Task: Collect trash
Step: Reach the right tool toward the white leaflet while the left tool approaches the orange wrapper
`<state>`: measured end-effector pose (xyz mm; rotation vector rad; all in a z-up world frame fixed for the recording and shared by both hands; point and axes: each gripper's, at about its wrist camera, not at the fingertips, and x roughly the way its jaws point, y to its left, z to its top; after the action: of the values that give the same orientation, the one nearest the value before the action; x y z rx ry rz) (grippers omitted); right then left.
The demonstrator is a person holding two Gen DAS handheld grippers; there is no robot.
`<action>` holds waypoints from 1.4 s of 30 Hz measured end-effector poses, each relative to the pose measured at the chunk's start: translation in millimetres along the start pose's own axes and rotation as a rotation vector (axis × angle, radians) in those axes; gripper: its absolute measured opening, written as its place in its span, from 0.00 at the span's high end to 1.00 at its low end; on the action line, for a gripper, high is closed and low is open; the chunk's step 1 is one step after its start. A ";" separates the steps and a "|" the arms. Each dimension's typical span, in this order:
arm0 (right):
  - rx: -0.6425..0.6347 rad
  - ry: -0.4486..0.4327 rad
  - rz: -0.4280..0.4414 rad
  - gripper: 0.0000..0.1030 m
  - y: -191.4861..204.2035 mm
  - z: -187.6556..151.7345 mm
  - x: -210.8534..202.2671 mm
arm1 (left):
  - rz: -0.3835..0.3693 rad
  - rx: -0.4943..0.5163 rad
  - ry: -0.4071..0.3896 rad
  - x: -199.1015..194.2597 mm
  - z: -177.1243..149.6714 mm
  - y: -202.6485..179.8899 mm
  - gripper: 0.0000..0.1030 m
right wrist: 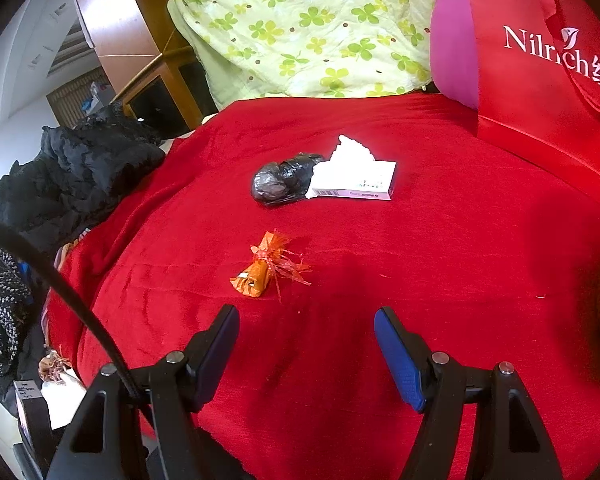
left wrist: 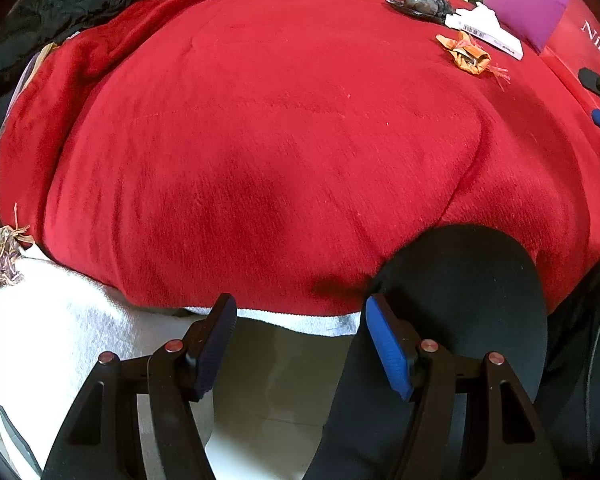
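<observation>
A: Grippers?
B: I've both spread, nothing between: left gripper point(left wrist: 300, 344) at blanket point(left wrist: 260, 140) edge, right gripper point(right wrist: 306, 356) aimed at orange wrapper point(right wrist: 266, 268), nearest trash. Beyond: black bag point(right wrist: 282, 178) touching white box point(right wrist: 356, 180); red bag point(right wrist: 548, 92) prob. the bin.

White "Nilrich" lettering with Chinese characters on red bag point(right wrist: 540, 92), barcode on white box point(right wrist: 356, 182)
</observation>
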<state>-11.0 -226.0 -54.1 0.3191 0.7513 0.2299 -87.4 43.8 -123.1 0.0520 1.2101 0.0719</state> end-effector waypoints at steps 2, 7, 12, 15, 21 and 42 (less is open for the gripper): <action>0.009 0.004 0.000 0.28 -2.0 0.8 0.8 | -0.001 -0.002 -0.003 0.2 2.9 0.5 0.34; 0.030 0.014 0.003 0.28 -5.9 3.0 3.2 | -0.002 -0.003 -0.004 2.5 8.2 2.4 0.34; 0.078 0.028 0.022 0.28 -14.3 5.3 5.3 | -0.012 -0.004 -0.004 2.4 16.2 4.3 0.34; 0.121 0.045 0.027 0.28 -23.6 8.5 9.1 | -0.019 -0.004 -0.008 3.3 22.8 4.3 0.34; 0.157 0.047 0.012 0.28 -39.4 30.8 18.2 | -0.041 0.011 -0.049 1.8 58.3 -0.5 0.34; 0.304 0.009 0.053 0.28 -100.5 134.8 125.3 | -0.243 0.127 -0.172 29.1 202.9 -117.7 0.34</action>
<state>181.2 -306.6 -77.0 0.6274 0.7883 0.1670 116.0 -71.4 -88.1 0.0210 1.0404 -0.2180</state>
